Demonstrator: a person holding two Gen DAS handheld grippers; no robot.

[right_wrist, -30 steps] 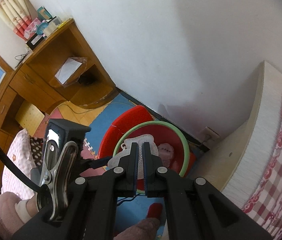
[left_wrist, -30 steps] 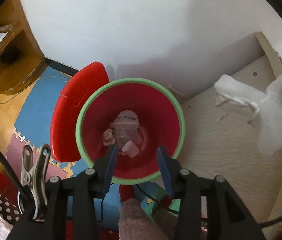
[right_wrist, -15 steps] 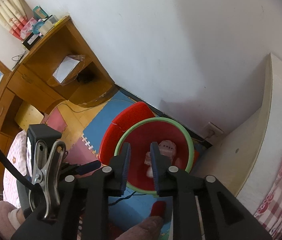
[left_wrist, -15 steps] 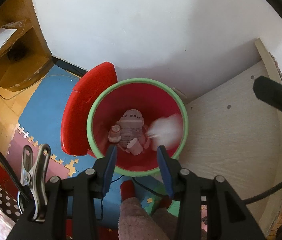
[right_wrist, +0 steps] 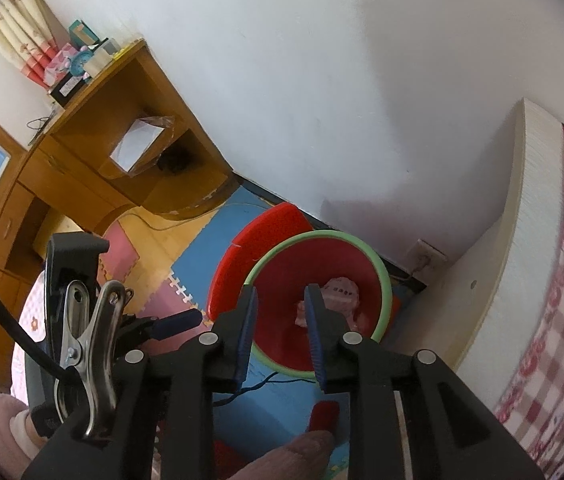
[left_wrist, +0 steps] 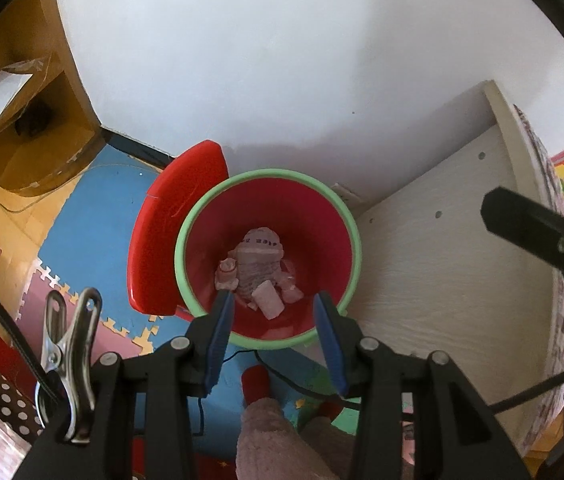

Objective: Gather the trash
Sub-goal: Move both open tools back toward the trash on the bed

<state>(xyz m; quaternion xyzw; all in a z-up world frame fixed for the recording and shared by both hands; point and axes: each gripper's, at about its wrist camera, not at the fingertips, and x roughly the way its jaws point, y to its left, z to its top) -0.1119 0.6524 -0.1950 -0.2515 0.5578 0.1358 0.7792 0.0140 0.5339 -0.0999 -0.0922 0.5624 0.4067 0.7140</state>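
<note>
You were in a home bedroom: a bed with a red checked sheet [right_wrist: 562, 280] ran down the right, a wooden desk [right_wrist: 94, 168] stood at upper left, and coloured foam floor mats [right_wrist: 202, 248] lay below.

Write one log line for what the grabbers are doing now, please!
left gripper: open, empty | right gripper: opening, empty | red bin: lid up, trash inside

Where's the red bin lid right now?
The red lid stands flipped open on the left side of the green-rimmed bin in both wrist views, over the blue foam mat near the wall.
</note>
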